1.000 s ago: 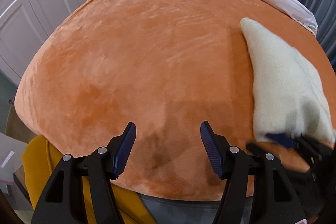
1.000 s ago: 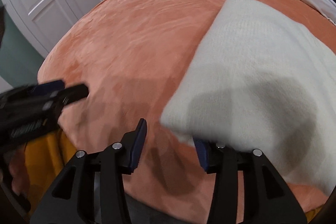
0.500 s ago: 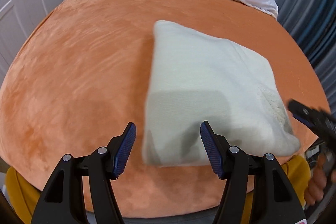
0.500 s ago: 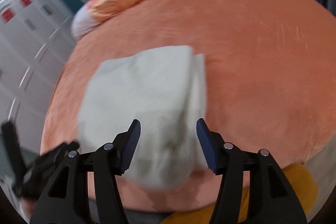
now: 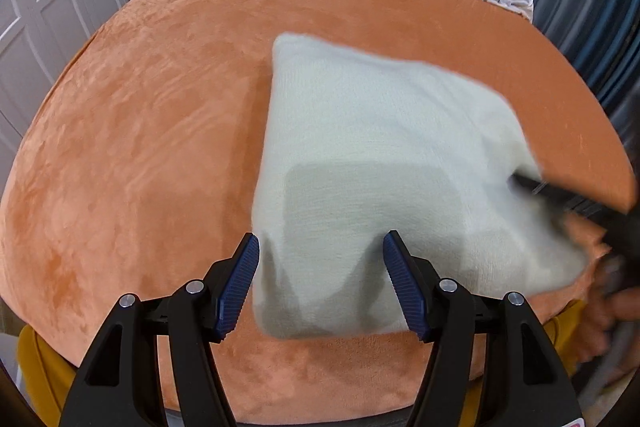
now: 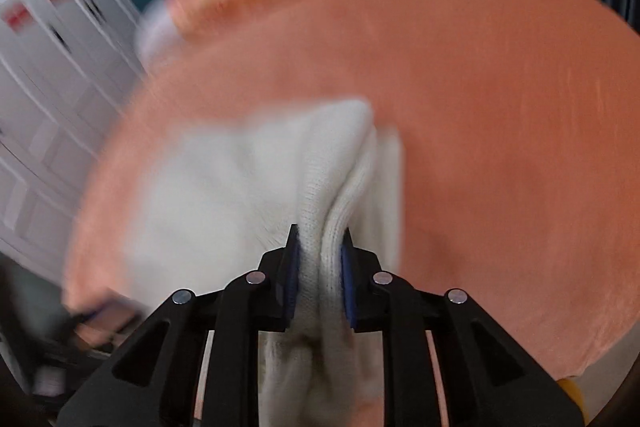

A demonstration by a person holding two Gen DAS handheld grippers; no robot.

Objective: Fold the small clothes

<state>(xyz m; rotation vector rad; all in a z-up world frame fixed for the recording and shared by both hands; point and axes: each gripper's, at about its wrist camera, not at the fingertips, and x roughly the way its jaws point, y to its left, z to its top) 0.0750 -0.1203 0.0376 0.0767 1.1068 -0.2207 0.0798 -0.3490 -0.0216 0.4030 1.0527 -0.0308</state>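
Left wrist view: folded cream garment [image 5: 380, 163] lies on the bed [image 5: 152, 131], long axis running away; left hand-held gripper [image 5: 320, 287] released, right hand-held gripper [image 6: 319, 269], just closing, clenches its near edge.

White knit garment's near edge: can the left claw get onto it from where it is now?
Probably yes. The left claw is open, the white knit garment lies flat between its fingers, and nothing covers that edge. The right claw, shut on the far side, is well clear.
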